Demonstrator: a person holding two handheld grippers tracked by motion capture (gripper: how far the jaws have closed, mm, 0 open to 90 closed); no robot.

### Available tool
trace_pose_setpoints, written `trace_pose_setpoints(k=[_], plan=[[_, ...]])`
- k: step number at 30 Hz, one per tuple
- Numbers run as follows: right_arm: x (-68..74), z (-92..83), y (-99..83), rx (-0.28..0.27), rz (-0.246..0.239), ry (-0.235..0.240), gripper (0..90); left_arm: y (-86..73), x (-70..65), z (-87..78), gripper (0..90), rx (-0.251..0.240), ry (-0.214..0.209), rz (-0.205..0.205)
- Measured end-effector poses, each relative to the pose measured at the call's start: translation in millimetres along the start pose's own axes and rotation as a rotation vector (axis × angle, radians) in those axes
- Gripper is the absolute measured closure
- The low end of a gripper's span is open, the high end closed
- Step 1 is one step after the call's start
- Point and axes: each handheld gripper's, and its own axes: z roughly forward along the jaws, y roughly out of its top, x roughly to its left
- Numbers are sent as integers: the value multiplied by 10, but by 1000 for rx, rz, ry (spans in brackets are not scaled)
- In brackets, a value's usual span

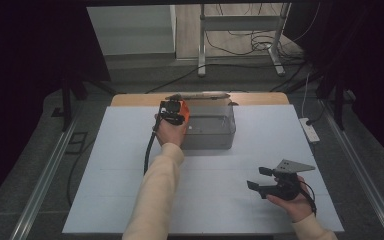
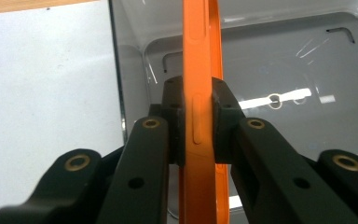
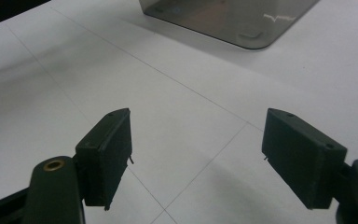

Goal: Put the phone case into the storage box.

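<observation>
From above, my left tongs (image 1: 174, 111) hold a thin orange plastic phone case (image 1: 182, 109) over the clear plastic box (image 1: 215, 131)'s left end. Along them, the pads (image 2: 175, 123) clench its slim side edges (image 2: 198, 116); it looks light, flexible and slick, so I'd grip mid-edge. My right tongs (image 3: 196, 158) gape empty over the white worktop (image 3: 177, 88), nearer me than the box.

Cream sleeves cover both forearms. The left gripper (image 2: 198, 116) has black linkage arms with brass rivets; the right gripper (image 1: 260, 178) carries a grey three-cornered plate and a black cable.
</observation>
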Motion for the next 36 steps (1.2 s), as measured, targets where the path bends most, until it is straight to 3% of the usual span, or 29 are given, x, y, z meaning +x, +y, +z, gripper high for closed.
trace_pose_setpoints(k=[16,25,36], plan=[[0,-2,4,-1,-2,-1,242,-26,25,32,794,4,27,-14],[0,-1,4,-1,-2,-1,242,-38,-9,44,793,7,43,2],[1,-3,5,-2,-3,0,242,-38,-9,50,792,10,38,2]])
